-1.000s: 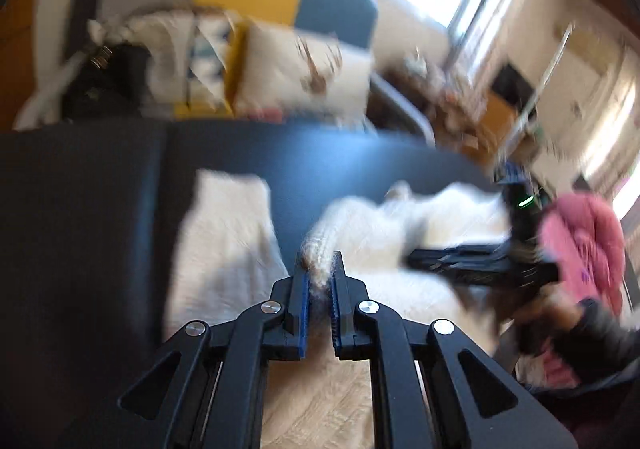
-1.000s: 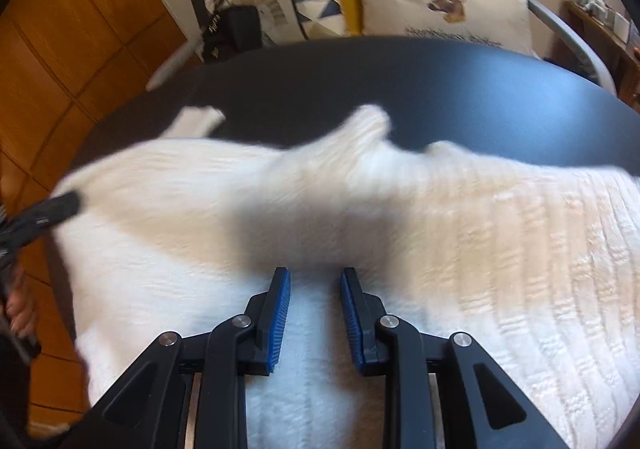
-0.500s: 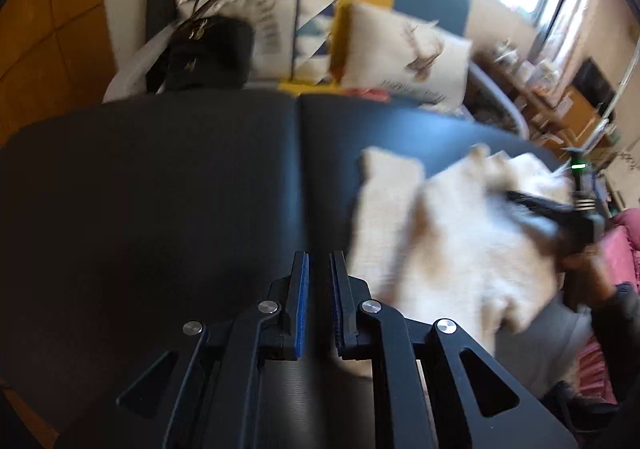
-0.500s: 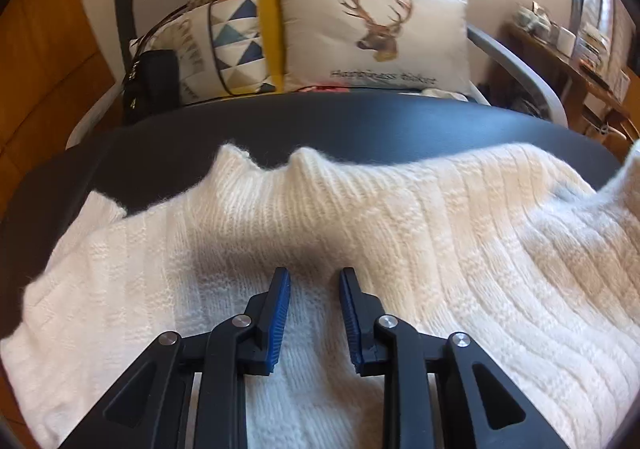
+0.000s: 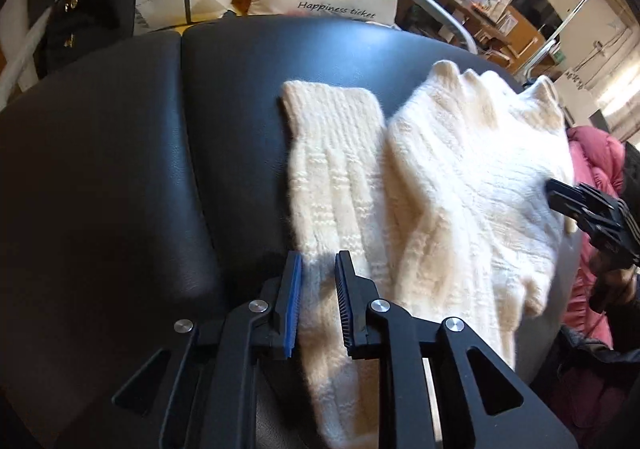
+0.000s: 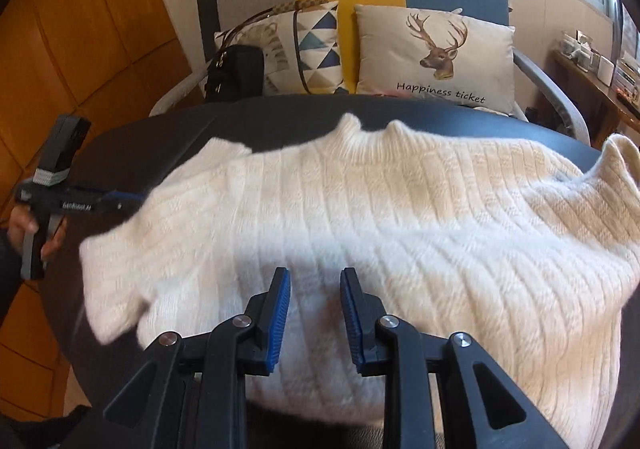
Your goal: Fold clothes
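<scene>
The white sweater (image 6: 360,217) runs off the right wrist view's right edge, its left cuff blurred, and it hides the bench (image 6: 160,137) beneath

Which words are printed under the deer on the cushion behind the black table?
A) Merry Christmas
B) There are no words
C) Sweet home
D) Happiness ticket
D: on the deer cushion, behind the black table where the white knitted sweater lies, the line "Happiness ticket" is readable below the deer's head.
</scene>
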The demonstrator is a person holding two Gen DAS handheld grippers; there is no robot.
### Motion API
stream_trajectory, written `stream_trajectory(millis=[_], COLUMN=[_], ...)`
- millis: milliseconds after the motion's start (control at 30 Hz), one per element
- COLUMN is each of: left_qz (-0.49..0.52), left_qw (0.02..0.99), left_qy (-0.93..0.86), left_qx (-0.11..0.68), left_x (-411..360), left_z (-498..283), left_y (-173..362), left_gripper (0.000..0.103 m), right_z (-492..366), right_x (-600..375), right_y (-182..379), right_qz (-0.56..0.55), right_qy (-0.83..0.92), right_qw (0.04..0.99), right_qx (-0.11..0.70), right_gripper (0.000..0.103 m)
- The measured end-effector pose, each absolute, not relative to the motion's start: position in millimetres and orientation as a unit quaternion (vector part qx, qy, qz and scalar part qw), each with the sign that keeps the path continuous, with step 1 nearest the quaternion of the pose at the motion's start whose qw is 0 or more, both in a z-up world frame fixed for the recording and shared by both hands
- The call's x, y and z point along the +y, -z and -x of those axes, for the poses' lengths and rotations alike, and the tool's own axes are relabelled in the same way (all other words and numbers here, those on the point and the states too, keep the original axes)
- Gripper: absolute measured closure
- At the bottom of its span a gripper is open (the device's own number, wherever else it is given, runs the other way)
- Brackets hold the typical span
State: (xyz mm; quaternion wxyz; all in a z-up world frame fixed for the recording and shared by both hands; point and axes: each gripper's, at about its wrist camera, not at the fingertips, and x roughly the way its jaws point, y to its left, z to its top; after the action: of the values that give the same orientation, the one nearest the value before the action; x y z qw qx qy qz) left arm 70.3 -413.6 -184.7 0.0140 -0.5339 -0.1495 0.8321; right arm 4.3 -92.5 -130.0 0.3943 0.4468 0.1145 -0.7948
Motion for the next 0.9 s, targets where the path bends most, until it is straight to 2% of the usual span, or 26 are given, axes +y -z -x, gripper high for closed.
stream_trajectory(millis=[200,233,267,333,433,667,700,733,800,900], left_qz=[0.529,0.526,0.522,0.511,0.472,0.340,0.319,0.298,0.257,0.215], left_qw=[-0.001,-0.008,-0.014,-0.037,-0.078,-0.173,-0.187,-0.199,-0.223,-0.251], left_qy=[-0.838,-0.841,-0.843,-0.848,-0.858,-0.859,-0.855,-0.851,-0.840,-0.827], left_qx=[-0.136,-0.131,-0.127,-0.133,-0.186,-0.342,-0.364,-0.384,-0.422,-0.456], left_x=[-406,-402,-398,-395,-401,-420,-423,-426,-431,-433], left_z=[-75,-77,-78,-82,-115,-228,-245,-261,-295,-339], left_y=[185,184,183,180,165,111,103,96,81,69], left_gripper=[0.083,0.092,0.097,0.099,0.099,0.099,0.099,0.099,0.099,0.099], right_z=[-15,-16,-16,-21,-35,-72,-76,-78,-83,-76], right_x=[-96,-97,-99,-107,-126,-153,-157,-160,-168,-184], right_y=[132,130,128,122,119,143,147,148,148,149], right_qz=[-0.441,-0.438,-0.436,-0.440,-0.451,-0.382,-0.371,-0.362,-0.345,-0.358], right_qy=[0.788,0.787,0.784,0.763,0.726,0.719,0.720,0.724,0.732,0.736], right_qw=[0.408,0.412,0.422,0.457,0.495,0.487,0.484,0.483,0.480,0.479], right_qx=[0.135,0.134,0.130,0.128,0.157,0.317,0.330,0.334,0.338,0.317], right_gripper=[0.078,0.078,0.078,0.078,0.076,0.074,0.075,0.085,0.095,0.100])
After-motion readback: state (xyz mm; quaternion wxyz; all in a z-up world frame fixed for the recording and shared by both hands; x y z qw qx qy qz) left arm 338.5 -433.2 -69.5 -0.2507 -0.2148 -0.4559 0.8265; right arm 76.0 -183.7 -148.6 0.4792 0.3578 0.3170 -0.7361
